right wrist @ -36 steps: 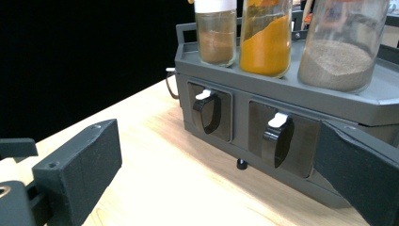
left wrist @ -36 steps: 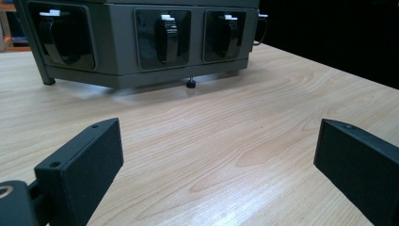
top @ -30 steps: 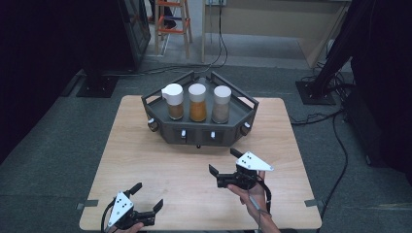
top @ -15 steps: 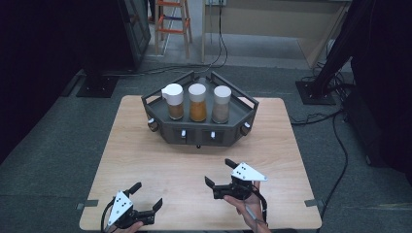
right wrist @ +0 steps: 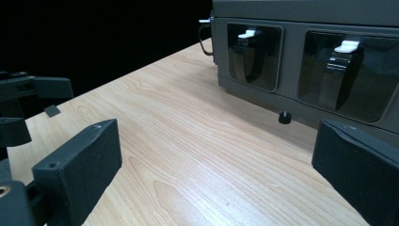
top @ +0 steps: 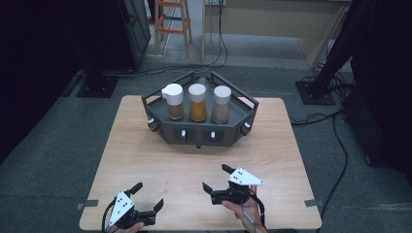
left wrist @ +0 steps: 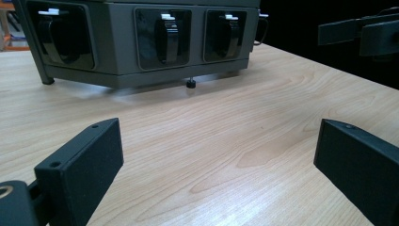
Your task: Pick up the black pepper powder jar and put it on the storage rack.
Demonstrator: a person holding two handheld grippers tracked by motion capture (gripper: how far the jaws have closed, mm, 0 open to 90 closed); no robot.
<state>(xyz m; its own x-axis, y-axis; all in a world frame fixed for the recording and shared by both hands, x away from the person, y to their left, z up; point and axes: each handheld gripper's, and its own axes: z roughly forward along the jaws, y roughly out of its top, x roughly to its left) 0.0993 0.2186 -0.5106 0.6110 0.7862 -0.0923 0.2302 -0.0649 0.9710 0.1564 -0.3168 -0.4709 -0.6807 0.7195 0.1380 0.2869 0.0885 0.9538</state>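
A dark grey angular rack (top: 197, 137) stands at the back middle of the wooden table (top: 145, 150). It holds three white-lidded jars: a brown one (top: 174, 102), an orange one (top: 197, 103) and a tan one (top: 221, 104). My left gripper (top: 149, 195) hovers open over the near left edge, with nothing in it. My right gripper (top: 214, 177) is open and empty too, near the front centre-right, well short of the rack. In the left gripper view the open jaws (left wrist: 219, 157) frame bare wood before the rack (left wrist: 141, 70). The right gripper view (right wrist: 216, 157) faces the rack (right wrist: 301, 16) at an angle.
Black latches with white tips (left wrist: 168, 28) sit in recesses along the rack's front wall, and a small black foot (right wrist: 283, 117) lies under it. The right gripper (left wrist: 362, 30) shows in the left gripper view. Cables, stands and an orange ladder (top: 171, 19) occupy the floor behind.
My right gripper has drawn back toward the near edge and slightly left. The left gripper and the jars have stayed put.
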